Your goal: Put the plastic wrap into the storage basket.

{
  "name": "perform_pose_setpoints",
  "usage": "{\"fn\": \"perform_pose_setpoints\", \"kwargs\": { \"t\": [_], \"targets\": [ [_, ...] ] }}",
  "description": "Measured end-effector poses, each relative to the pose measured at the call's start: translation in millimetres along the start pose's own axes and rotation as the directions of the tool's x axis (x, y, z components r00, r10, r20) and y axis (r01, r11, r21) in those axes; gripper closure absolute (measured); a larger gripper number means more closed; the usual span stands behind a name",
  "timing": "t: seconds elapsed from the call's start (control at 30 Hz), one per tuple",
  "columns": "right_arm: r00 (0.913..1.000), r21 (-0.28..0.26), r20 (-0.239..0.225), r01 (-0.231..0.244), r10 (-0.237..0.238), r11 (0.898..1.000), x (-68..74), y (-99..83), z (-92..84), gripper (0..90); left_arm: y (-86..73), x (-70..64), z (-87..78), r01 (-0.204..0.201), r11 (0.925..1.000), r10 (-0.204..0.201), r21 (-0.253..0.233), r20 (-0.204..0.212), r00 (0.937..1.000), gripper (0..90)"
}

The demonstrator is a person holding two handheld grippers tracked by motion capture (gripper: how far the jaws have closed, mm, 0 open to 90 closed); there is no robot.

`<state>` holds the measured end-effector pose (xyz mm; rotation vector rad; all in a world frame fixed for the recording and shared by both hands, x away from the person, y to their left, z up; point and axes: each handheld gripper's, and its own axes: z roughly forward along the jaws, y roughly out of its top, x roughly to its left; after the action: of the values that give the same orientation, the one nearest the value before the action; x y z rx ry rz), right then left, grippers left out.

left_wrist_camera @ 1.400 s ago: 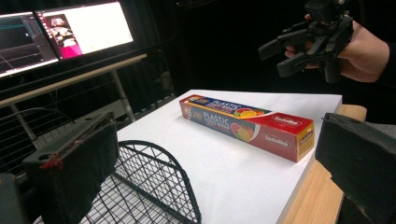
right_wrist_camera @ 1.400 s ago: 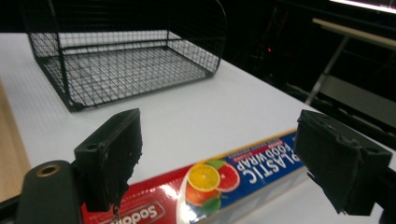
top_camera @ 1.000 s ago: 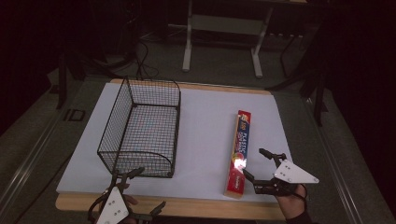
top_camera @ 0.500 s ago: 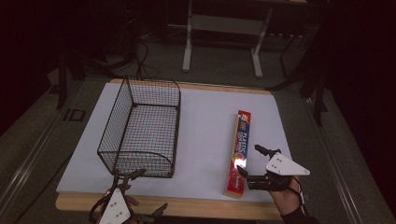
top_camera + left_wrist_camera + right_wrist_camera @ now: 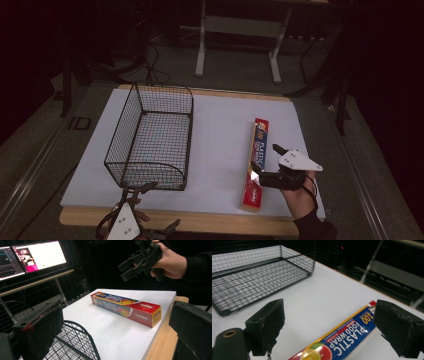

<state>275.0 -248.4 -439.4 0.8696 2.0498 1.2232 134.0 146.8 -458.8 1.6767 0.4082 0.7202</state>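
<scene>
high view: plastic wrap box [image 5: 255, 165] lower right on white board [image 5: 220, 140], right gripper [image 5: 270, 165] jaws apart just beside its near half; wire basket [image 5: 150, 137] left-centre, bare board btwn; left gripper [image 5: 150, 210] open at bottom edge | left gripper view: box [image 5: 126, 308] centre near board edge, jaws wide | right gripper view: box [image 5: 337, 345] bottom centre btwn spread jaws, basket [image 5: 249, 277] upper left

The high view looks forward and down over the whole bench [image 5: 220, 125] from its near edge. The left tongs' camera sits low at the near left corner, facing across to the wrap box [image 5: 126, 307]. The right tongs' camera hangs close over that box [image 5: 339, 342], facing the wire basket [image 5: 249, 277]; all three views share both
</scene>
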Motion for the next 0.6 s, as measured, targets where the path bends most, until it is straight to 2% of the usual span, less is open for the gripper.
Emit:
{"fn": "perform_pose_setpoints", "kwargs": {
  "t": [0.1, 0.13, 0.17, 0.2, 0.37, 0.43, 0.5, 0.6],
  "targets": [
    [0.9990, 0.040, 0.012, -0.043, 0.043, 0.998, -3.8, 6.2, 5.2, 10.5, 0.4, -0.1, 0.1, -0.001, 1.0000, 0.001, 0.001, 0.002, 1.0000, 0.1],
    [0.9990, 0.040, 0.012, -0.043, 0.043, 0.998, -3.8, 6.2, 5.2, 10.5, 0.4, -0.2, 0.2, 0.000, 1.0000, 0.000, -0.001, 0.002, 1.0000, 0.1],
    [0.9986, 0.051, 0.033, -0.043, 0.041, 0.998, -5.1, 8.2, 7.2, 10.5, 0.4, -0.2, 0.2, 0.000, 1.0000, 0.000, -0.001, 0.002, 1.0000, 0.1],
    [0.9972, 0.071, 0.053, -0.057, 0.054, 0.996, -7.5, 11.8, 11.5, 10.5, 0.4, -0.8, 0.6, 0.001, 1.0000, -0.001, -0.001, 0.006, 1.0000, 0.1],
    [0.9923, 0.113, 0.067, -0.111, 0.104, 0.987, -10.7, 15.8, 20.8, 10.5, 1.4, -1.7, 0.2, 0.000, 1.0000, 0.000, -0.004, 0.011, 0.9999, 0.1],
    [0.9872, 0.135, 0.090, -0.143, 0.132, 0.981, -11.7, 17.4, 25.4, 9.7, 1.7, -1.7, 0.2, -0.001, 1.0000, 0.001, -0.004, 0.010, 1.0000, 0.1],
    [0.9782, 0.163, 0.143, -0.174, 0.151, 0.971, -10.7, 19.7, 31.4, 9.6, 1.7, -1.6, 0.0, 0.000, 1.0000, 0.000, -0.004, 0.011, 0.9999, 0.1],
    [0.9671, 0.220, 0.141, -0.239, 0.212, 0.946, -11.2, 22.8, 39.0, 9.6, 2.0, -1.7, -0.1, 0.001, 1.0000, -0.001, -0.005, 0.011, 0.9999, 0.1]
  ]
}}
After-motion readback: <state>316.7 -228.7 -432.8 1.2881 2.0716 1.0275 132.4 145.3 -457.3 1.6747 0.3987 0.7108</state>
